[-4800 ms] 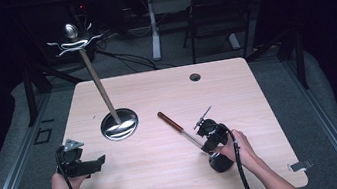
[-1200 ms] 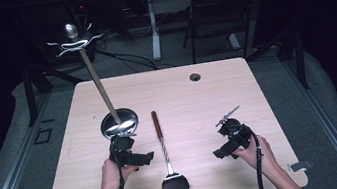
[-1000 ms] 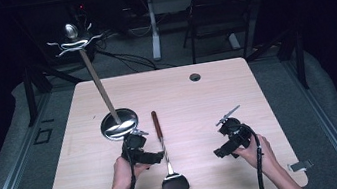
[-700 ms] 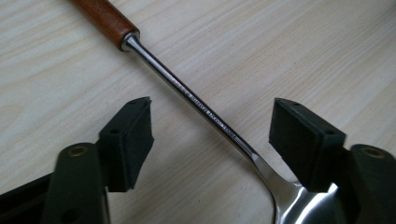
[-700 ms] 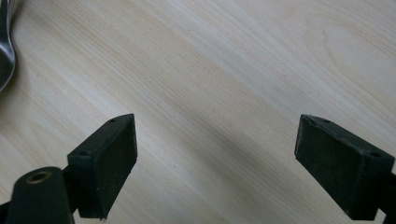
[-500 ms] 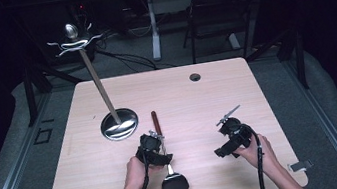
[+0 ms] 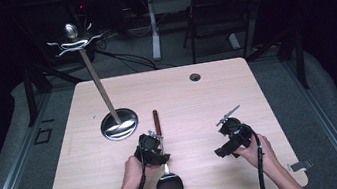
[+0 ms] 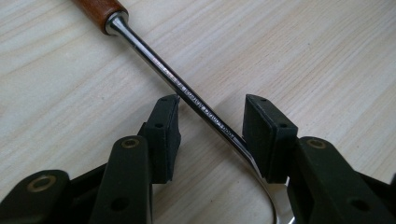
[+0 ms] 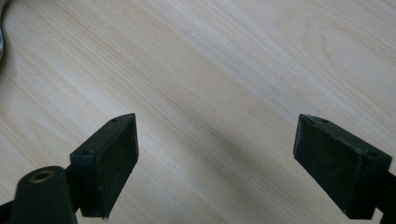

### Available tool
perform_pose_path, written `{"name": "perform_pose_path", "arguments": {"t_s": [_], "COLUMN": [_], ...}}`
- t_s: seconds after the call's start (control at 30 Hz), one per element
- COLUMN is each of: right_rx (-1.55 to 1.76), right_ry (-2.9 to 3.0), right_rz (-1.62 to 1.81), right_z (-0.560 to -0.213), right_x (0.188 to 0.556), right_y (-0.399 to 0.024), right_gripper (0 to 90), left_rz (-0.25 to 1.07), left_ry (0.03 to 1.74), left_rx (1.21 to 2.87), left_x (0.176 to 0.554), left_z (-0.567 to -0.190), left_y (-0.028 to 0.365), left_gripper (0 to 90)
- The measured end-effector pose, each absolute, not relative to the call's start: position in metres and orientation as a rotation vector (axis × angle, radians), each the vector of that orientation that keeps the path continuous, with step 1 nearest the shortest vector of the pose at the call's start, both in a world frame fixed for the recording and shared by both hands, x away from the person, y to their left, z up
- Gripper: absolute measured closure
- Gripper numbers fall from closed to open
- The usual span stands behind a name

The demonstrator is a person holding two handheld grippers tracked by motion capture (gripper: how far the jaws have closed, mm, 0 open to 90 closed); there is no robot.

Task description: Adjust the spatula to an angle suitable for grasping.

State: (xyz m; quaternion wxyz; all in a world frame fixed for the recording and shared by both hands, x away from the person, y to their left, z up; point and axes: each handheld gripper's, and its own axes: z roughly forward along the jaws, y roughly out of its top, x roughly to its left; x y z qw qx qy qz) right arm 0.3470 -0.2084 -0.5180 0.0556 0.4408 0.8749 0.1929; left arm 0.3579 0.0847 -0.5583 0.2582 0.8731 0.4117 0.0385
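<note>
Left hand-held gripper (image 8: 212, 133): jaws apart, one each side of the spatula (image 8: 187, 91) stem, ready to pinch the thin part | spatula: flat on the worktop (image 7: 236, 89) near the stand (image 7: 119, 123) | right hand-held gripper (image 9: 215, 161): wide apart, holds nothing, waiting aside

Left gripper (image 8: 210, 126) low over wood table (image 8: 327, 56), jaws apart w/ spatula's metal shaft (image 8: 187, 95) running diagonally between them. Shaft just touching or nearly touching left pad tip, closer to right pad lower down where it curves; not clamped. Brown wooden handle (image 8: 100, 9) at top left, shaft stamped w/ small text, unreadable.
</note>
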Motion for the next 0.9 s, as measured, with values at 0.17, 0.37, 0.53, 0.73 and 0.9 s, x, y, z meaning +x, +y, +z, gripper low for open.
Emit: {"name": "perform_pose_path", "arguments": {"t_s": [0.17, 0.37, 0.53, 0.73, 0.9], "right_rx": [1.333, 1.321, 1.318, 1.328, 1.33], "right_ry": [2.656, 2.67, 2.668, 2.668, 2.666], "right_rz": [0.579, 0.554, 0.549, 0.561, 0.568], "right_z": [-0.518, -0.518, -0.518, -0.519, -0.518], "right_x": [0.347, 0.348, 0.348, 0.348, 0.347], "right_y": [-0.209, -0.209, -0.21, -0.21, -0.209], "right_gripper": [13.9, 14.0, 14.1, 14.2, 14.2], "left_rz": [0.105, 0.088, 0.103, 0.085, 0.106], "left_ry": [1.11, 1.097, 1.066, 1.076, 1.089], "left_rx": [2.396, 2.443, 2.512, 2.535, 2.543], "left_x": [0.361, 0.366, 0.371, 0.377, 0.379], "left_z": [-0.557, -0.555, -0.553, -0.551, -0.551], "left_y": [0.089, 0.097, 0.105, 0.117, 0.124], "left_gripper": [58.6, 61.5, 64.7, 71.0, 73.3]}}
